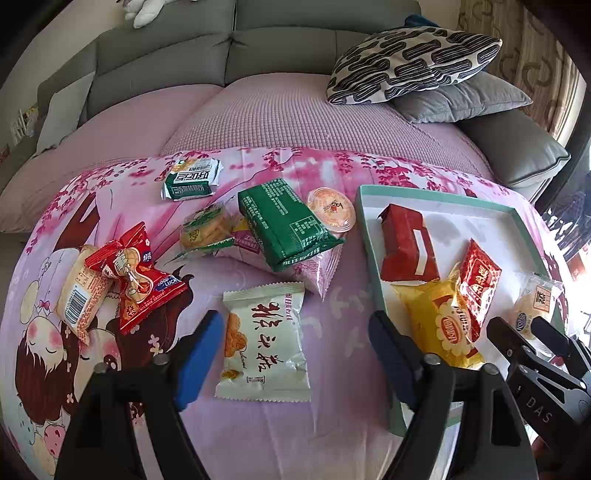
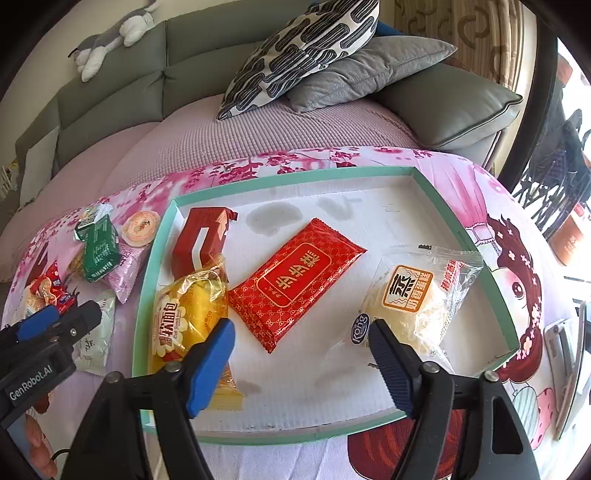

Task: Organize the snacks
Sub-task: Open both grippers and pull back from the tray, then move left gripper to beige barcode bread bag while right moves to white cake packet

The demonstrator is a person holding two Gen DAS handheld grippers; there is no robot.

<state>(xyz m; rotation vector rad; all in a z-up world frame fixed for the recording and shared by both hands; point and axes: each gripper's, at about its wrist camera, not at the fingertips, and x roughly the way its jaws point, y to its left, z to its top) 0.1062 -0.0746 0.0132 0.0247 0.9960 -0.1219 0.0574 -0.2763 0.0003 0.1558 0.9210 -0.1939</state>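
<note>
My left gripper (image 1: 295, 332) stands open just above the cloth, with a white snack packet (image 1: 264, 339) lying flat between its fingers, untouched. Loose snacks lie beyond it: a green packet (image 1: 284, 221), a red packet (image 1: 136, 273), a jelly cup (image 1: 330, 208) and a green-white packet (image 1: 192, 179). My right gripper (image 2: 301, 332) is open and empty over the mint-rimmed white tray (image 2: 288, 177). The tray holds a dark red box (image 2: 203, 240), a yellow bread packet (image 2: 188, 317), a flat red packet (image 2: 295, 280) and a clear cake packet (image 2: 417, 299).
Everything lies on a pink printed cloth (image 1: 258, 435). Behind it is a grey sofa (image 1: 221, 55) with a patterned cushion (image 1: 410, 62) on a grey one (image 1: 461, 99). A plush toy (image 2: 118, 33) lies on the sofa back. The tray's right half is bare.
</note>
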